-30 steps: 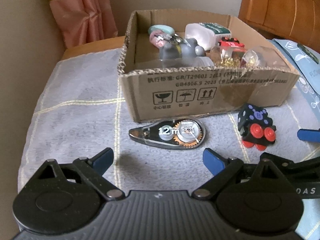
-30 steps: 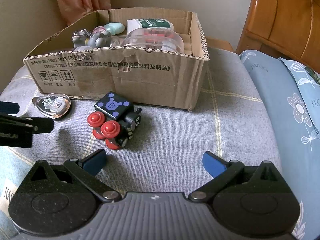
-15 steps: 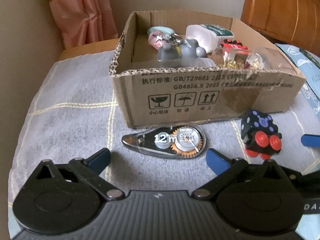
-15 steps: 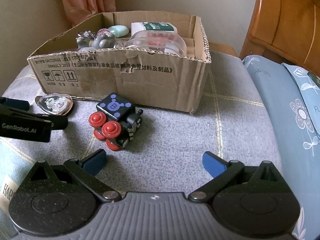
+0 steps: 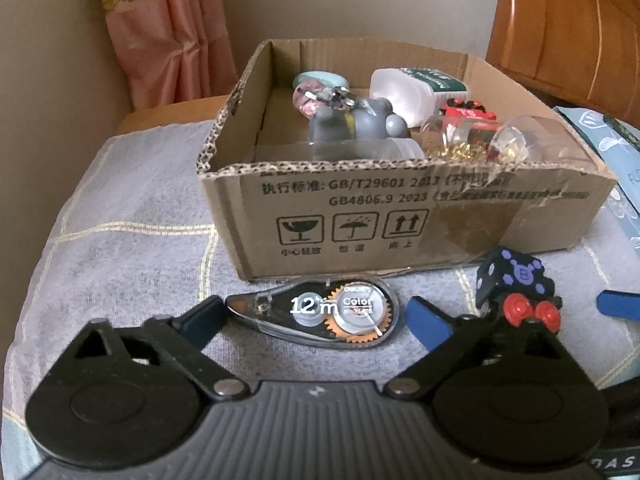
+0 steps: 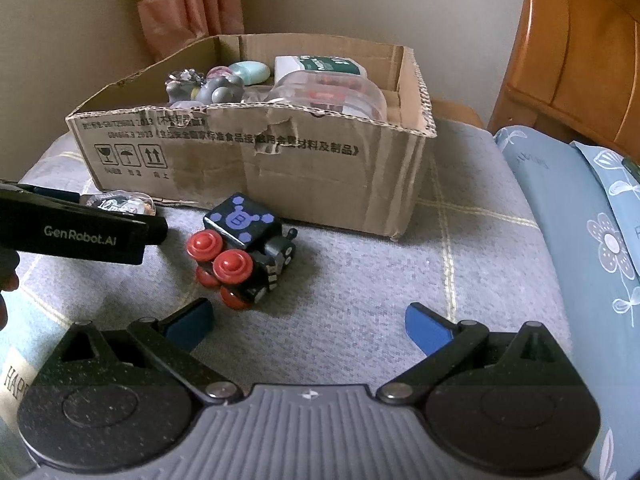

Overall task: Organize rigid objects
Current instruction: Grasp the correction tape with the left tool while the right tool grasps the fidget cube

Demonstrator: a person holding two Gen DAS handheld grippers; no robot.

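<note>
A box [image 5: 400, 216] sits on a cloth [image 5: 120, 248]. In the box are a bear [image 5: 352, 124], a bottle [image 5: 408, 88] behind it, and jars [image 5: 520, 140] to the right. In front of the box lies a tape roller [image 5: 320, 312]. The toy train [image 6: 244, 252] stands to the right of the roller, also in front of the box. The left gripper [image 5: 314, 320] has the roller between its fingers. The right gripper [image 6: 306, 322] is near the train, just before it. A pillow [image 6: 580, 220] lies right of the cloth. A curtain [image 5: 168, 32] hangs behind the box.

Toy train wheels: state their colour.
Red wheels on the black toy train, clearest in the right wrist view.
</note>
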